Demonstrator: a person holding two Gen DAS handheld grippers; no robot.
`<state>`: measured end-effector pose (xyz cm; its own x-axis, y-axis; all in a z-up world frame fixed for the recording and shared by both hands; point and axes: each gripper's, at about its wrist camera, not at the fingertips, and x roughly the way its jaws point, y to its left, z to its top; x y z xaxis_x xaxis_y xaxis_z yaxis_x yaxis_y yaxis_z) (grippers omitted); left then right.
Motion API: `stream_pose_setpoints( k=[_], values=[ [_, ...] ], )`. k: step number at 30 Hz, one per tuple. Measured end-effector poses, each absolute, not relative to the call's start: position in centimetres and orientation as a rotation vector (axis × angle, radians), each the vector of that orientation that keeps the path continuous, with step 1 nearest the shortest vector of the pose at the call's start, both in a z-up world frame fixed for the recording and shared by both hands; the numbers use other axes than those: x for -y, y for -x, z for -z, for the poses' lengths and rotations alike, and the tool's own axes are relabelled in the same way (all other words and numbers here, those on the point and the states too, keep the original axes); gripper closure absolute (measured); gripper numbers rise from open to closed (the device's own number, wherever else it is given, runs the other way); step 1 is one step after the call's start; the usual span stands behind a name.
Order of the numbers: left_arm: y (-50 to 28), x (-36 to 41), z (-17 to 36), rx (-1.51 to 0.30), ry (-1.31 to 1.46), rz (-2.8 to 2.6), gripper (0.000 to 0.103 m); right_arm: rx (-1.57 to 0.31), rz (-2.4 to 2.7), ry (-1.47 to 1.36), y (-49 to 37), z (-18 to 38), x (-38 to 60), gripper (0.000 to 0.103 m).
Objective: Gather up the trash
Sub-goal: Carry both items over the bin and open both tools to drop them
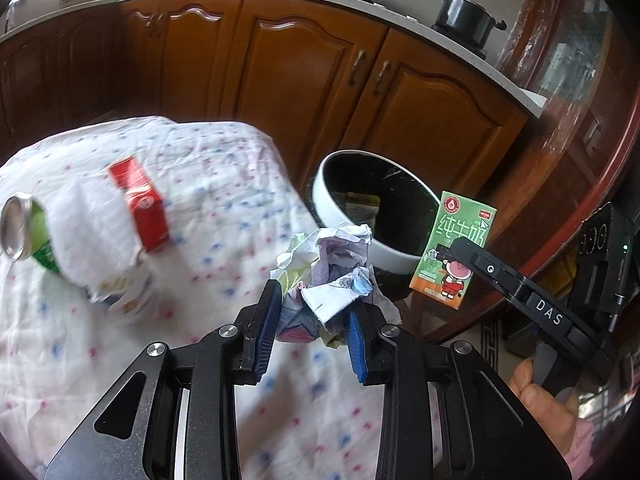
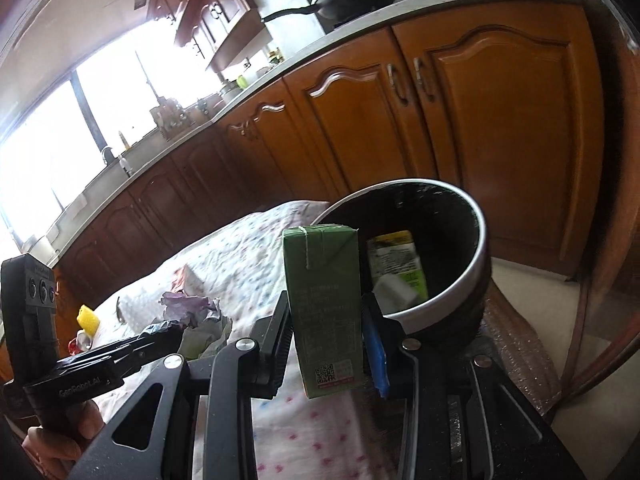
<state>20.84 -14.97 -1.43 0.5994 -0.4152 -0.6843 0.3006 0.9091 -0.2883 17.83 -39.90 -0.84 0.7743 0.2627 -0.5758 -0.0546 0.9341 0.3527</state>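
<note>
Crumpled paper (image 1: 328, 276) sat clenched in the left gripper (image 1: 312, 320) above the table's right edge (image 1: 280, 152); the right gripper (image 2: 326, 344) grasped a green carton (image 2: 324, 312) near the bin's rim (image 2: 440, 304).

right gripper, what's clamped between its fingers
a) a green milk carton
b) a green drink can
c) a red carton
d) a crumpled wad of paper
a: in the right wrist view the right gripper has its fingers shut on the sides of the upright green milk carton, held beside the round white-rimmed trash bin; the crumpled paper wad is in the left gripper.
</note>
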Motion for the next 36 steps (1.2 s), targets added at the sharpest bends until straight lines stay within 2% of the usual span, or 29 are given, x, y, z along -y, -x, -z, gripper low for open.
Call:
stream_pose_setpoints(
  k=[17,30,34,36],
  values=[
    [-26.3,21.7,0.4,-0.84,0.085,0.466,0.074,-0.668,-0.109,-0.325,-22.2,0.3,43.4,0.069],
    [-29.4,24.4,1.6,-0.87,0.04,0.456,0.073,-0.707,-0.089,-0.32,-24.4,1.6,44.6,0.069],
    [-29.9,24.8,1.9,-0.88,0.035,0.454,0.069,-0.729,-0.091,-0.333,-25.3,2.0,44.9,0.064],
    [-30.1,24.9,2.1,-0.889,0.033,0.444,0.064,-0.734,-0.088,-0.339,-25.6,2.1,45.0,0.056]
  ],
)
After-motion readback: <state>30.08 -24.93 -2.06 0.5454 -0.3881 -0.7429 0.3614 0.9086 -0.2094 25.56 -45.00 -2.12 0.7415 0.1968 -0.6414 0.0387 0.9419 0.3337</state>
